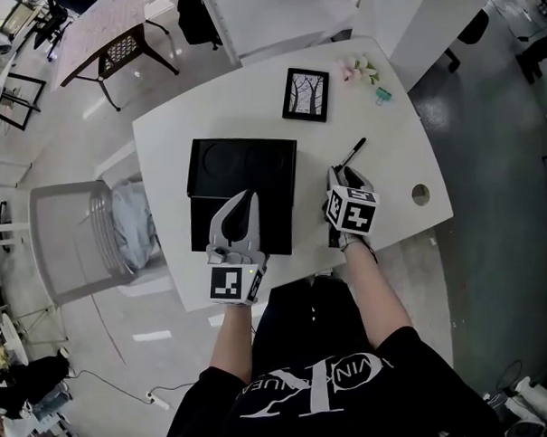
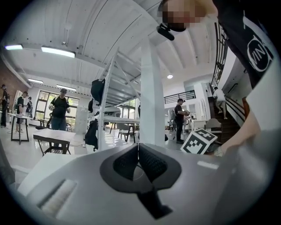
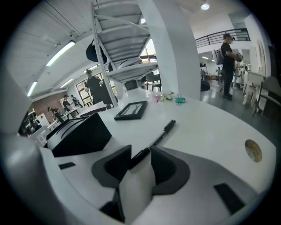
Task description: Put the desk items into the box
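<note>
The only words I can make out are on my own black shirt [image 1: 313, 387], just behind my left gripper [image 1: 249, 198] and right gripper [image 1: 346, 178]. White letters run round a large X, "NUE" on one side and "VIN" on the other; the rest is too small to tell. A round print [image 2: 257, 54] beside my left gripper also seems to read "VIN". The square markers [image 1: 233, 284] on both grippers carry black-and-white patterns only, no letters.

Box [image 1: 241, 189] sits left-centre on desk [image 1: 168, 136], pen [image 1: 351, 154] right of it, picture frame [image 1: 306, 94] beyond both, flowers [image 1: 360, 70] and clip [image 1: 384, 96] far right.
</note>
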Demonstrator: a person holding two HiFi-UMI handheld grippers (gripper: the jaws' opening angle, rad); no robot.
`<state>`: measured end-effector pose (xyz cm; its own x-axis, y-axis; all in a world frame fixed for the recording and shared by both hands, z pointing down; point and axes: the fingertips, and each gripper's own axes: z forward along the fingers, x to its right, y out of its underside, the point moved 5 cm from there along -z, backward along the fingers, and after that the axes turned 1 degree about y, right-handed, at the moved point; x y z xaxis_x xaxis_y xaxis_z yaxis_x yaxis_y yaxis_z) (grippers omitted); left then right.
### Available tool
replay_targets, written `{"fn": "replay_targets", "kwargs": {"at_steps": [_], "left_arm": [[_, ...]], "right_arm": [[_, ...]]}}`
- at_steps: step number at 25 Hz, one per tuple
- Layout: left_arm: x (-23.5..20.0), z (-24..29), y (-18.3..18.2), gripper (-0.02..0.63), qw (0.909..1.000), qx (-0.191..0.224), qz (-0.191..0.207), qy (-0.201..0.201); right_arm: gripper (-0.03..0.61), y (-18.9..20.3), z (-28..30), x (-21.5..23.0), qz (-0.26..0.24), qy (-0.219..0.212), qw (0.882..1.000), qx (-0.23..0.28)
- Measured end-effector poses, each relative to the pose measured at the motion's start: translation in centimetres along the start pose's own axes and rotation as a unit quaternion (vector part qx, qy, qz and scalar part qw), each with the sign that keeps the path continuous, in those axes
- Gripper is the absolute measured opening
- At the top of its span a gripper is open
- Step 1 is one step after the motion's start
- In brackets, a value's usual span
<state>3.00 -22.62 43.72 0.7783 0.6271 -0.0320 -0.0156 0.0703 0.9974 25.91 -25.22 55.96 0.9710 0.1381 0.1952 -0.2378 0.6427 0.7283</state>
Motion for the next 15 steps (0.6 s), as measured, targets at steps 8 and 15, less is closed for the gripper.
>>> {"fn": "replay_targets", "kwargs": {"at_steps": [8, 15], "left_arm": [[-0.3, 0.9, -0.1, 0.011, 0.9998, 0.0, -0.003, 0.019], [-0.9, 1.6, -0.4, 0.011, 0.9993, 0.01, -0.016, 0.032]], "right_arm": [[0.13, -0.3, 1.3, 0.3, 0.012, 0.046, 0.998, -0.031], [0.133, -0.9, 2.0, 0.4, 0.016, 0.06, 0.997, -0.037]]}}
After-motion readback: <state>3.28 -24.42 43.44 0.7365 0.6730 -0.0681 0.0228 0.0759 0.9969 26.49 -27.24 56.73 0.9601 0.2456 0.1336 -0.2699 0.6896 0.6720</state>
